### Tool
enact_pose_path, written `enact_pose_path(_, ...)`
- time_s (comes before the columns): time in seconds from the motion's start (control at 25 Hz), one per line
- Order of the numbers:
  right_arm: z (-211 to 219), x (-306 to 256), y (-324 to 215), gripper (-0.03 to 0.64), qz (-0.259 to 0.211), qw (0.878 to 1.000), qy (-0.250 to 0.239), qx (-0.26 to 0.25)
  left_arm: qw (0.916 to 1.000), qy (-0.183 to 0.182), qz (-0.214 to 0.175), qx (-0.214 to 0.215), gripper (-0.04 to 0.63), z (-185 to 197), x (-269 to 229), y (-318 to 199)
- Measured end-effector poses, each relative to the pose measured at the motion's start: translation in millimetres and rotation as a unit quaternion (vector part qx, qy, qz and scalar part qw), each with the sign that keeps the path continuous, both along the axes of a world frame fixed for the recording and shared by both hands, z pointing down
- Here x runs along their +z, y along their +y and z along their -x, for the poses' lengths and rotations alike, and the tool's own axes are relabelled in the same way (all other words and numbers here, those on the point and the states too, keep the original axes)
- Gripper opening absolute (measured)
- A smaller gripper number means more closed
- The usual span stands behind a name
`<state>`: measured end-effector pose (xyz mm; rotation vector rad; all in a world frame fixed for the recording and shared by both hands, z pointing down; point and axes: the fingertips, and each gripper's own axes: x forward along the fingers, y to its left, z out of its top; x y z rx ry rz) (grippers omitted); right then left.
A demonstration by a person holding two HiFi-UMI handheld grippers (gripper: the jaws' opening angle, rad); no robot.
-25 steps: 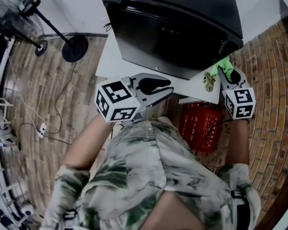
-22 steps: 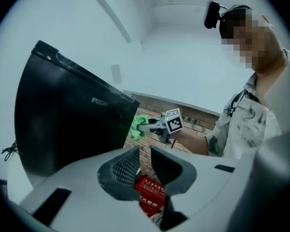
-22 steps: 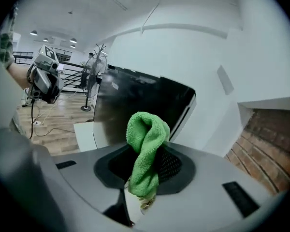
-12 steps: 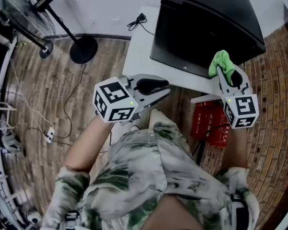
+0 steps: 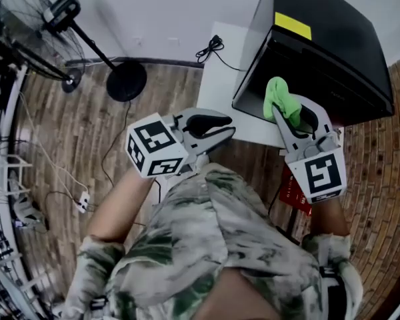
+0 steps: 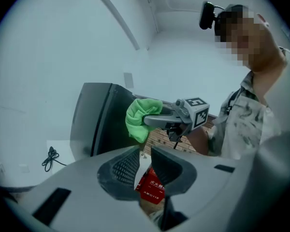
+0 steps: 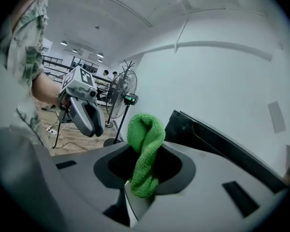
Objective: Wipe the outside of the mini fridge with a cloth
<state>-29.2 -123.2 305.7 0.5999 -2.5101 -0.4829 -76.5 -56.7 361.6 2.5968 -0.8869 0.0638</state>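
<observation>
Green cloth (image 7: 145, 134) clamped in right gripper (image 5: 291, 115) — mini fridge (image 5: 333, 52) just ahead | left gripper (image 6: 145, 154) narrowly parted, empty | press flat, overlap strokes

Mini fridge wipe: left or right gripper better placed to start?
Right. The right gripper clamps the green cloth close by the mini fridge; the left gripper holds nothing between its jaws and hangs farther off.

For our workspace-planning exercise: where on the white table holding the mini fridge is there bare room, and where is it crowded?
Bare: the white table strip left of the mini fridge, between the black cable and the near edge. Crowded: the fridge's front, where the right gripper holds the green cloth.
</observation>
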Motion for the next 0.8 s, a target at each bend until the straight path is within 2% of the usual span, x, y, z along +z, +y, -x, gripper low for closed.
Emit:
enact_pose_path(0.24,50,-7,-15,0.115,0.011,1.0,-0.004,0.027,0.9985,0.003,-0.009,0.054,0.083,44,-5,-44)
enact_pose_path(0.48,89,-11,-28,0.115,0.005,0.993,-0.002,0.118,0.9908,0.007,-0.012,0.134,0.083,82,4,-63)
enact_pose_path(0.68,134,-14,-39,0.115,-0.002,0.974,-0.022,0.225,0.9788,-0.01,-0.017,0.204,0.083,135,6,-58)
enact_pose_path(0.8,153,-21,-49,0.115,-0.036,0.956,-0.022,0.291,0.969,-0.006,-0.021,0.246,0.083,166,1,-46)
